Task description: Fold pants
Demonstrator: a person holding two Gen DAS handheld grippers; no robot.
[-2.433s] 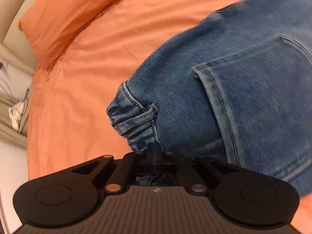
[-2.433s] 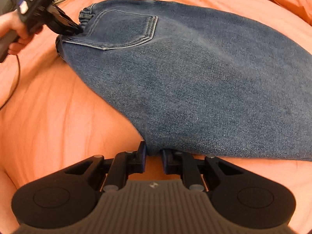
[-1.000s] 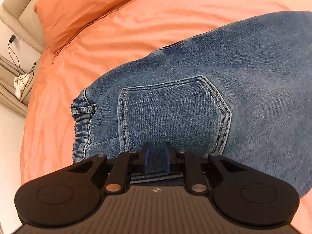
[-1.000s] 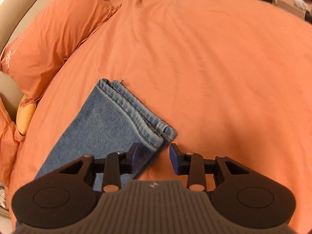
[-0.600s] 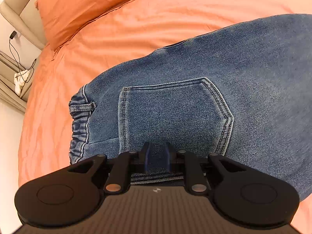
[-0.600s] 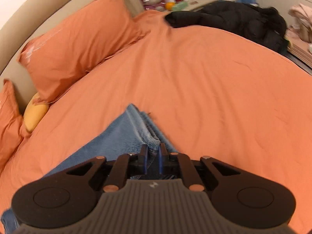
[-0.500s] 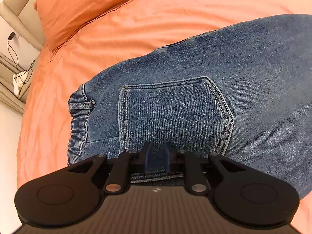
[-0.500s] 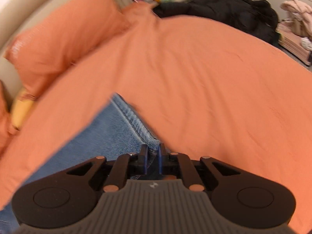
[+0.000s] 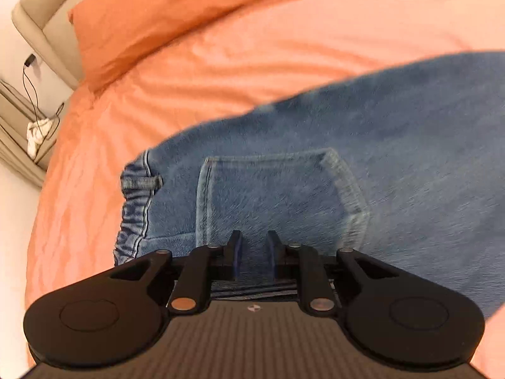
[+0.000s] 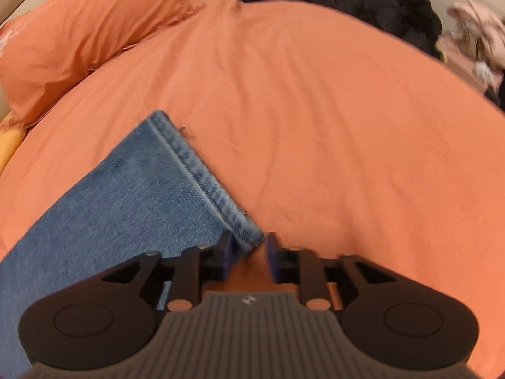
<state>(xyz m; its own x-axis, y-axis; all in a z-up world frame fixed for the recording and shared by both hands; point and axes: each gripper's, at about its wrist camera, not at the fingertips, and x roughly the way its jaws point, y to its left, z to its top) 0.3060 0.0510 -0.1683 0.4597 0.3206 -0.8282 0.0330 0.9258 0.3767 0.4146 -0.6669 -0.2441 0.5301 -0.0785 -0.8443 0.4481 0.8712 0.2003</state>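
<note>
Blue jeans (image 9: 394,145) lie flat on an orange bed (image 10: 331,126), already doubled lengthwise. The left gripper (image 9: 254,246) sits at the waist beside the back pocket (image 9: 271,195), fingers slightly parted around denim; whether it pinches is unclear. The right gripper (image 10: 247,249) is spread, the leg hem (image 10: 202,177) corner between its fingers. Denim looks heavy, thick and limp; stitched hems and waistband offer the firmest hold

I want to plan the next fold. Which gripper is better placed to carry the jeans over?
Probably the right gripper: its open jaws sit at the leg hem, while the left gripper is at the back pocket.
</note>
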